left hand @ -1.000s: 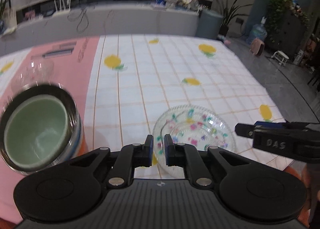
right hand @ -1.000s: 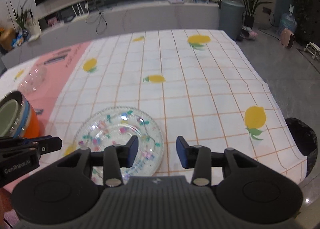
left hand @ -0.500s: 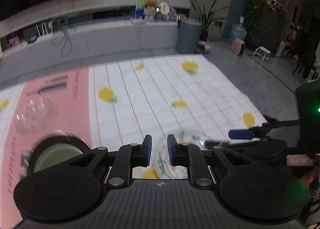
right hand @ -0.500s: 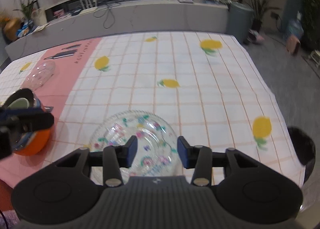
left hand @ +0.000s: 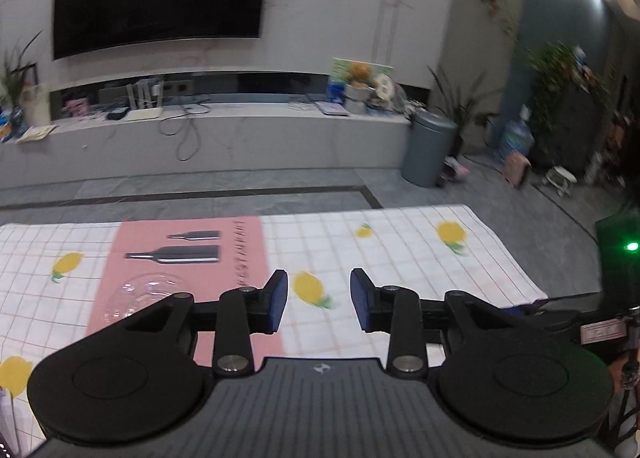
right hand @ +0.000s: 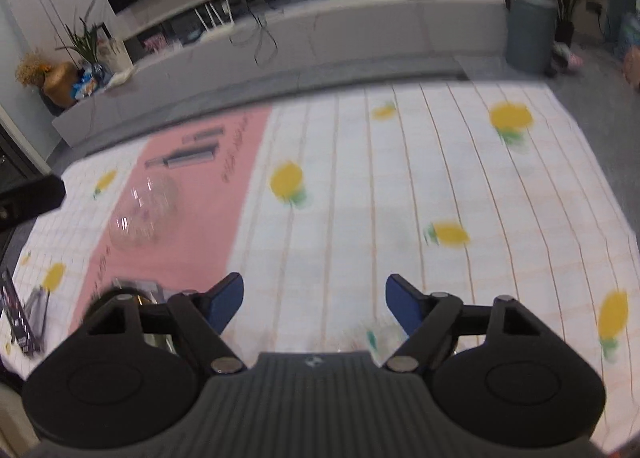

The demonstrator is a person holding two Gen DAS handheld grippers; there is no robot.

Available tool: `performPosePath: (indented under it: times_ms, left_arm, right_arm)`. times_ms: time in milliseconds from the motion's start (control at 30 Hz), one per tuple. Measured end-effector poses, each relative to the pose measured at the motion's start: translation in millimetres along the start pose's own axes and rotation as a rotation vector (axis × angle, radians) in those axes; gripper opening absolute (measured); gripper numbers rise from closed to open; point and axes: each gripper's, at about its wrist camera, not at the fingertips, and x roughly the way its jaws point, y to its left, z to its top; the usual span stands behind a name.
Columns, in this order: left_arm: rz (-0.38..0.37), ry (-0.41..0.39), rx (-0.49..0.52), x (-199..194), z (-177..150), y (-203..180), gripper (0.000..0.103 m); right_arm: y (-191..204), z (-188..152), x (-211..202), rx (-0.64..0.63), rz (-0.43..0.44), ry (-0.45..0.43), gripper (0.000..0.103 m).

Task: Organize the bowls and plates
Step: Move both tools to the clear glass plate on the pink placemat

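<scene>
My left gripper (left hand: 318, 300) is open and empty, raised well above the table. My right gripper (right hand: 314, 298) is open and empty above the tablecloth. A clear glass bowl (right hand: 144, 214) sits on the pink strip of the cloth; it also shows in the left wrist view (left hand: 146, 290), partly behind my left finger. The patterned glass plate (right hand: 372, 338) shows only as a sliver under my right gripper. A rim of the metal and orange bowl stack (right hand: 140, 294) peeks out behind my right gripper's left finger. The right wrist view is blurred.
The table carries a lemon-print checked cloth (left hand: 400, 242) with a pink strip (left hand: 192, 258). A dark object (right hand: 24, 322) lies at the table's left edge. Beyond the table are a grey floor, a low TV bench (left hand: 240, 130) and a grey bin (left hand: 428, 150).
Both grippers have lifted and pulled back from the plate and the bowl stack. My left gripper has opened from nearly shut. My right gripper has opened wider.
</scene>
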Motion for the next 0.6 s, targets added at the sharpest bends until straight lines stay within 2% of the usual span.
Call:
performPosePath:
  times_ms: [133, 267, 300, 400, 500, 600]
  left_arm:
    - [0.026, 0.033, -0.06, 12.3, 5.4, 38.6, 0.04]
    - [0.035, 0.08, -0.139, 29.1, 6.6, 79.3, 0.04]
    - [0.026, 0.093, -0.169, 34.4, 5.9, 90.4, 0.04]
    - [0.023, 0.114, -0.278, 48.2, -0.4, 127.1, 0.056]
    - [0.066, 0.132, -0.354, 59.7, -9.8, 156.9, 0.059]
    - [0.083, 0.158, -0.423, 71.1, -19.7, 180.9, 0.061]
  right_arm:
    - [31.5, 28.4, 6.8, -0.056, -0.064, -0.074, 0.077]
    - [61.3, 56.2, 27.7, -0.097, -0.049, -0.052, 0.077]
    - [68.2, 62.1, 35.0, -0.099, -0.034, -0.032, 0.077]
    - [91.2, 77.4, 61.1, -0.116, 0.003, 0.051, 0.077]
    - [113.2, 87.0, 86.8, -0.128, 0.049, 0.126, 0.077]
    - [126.6, 94.0, 116.8, -0.082, 0.112, 0.222, 0.077]
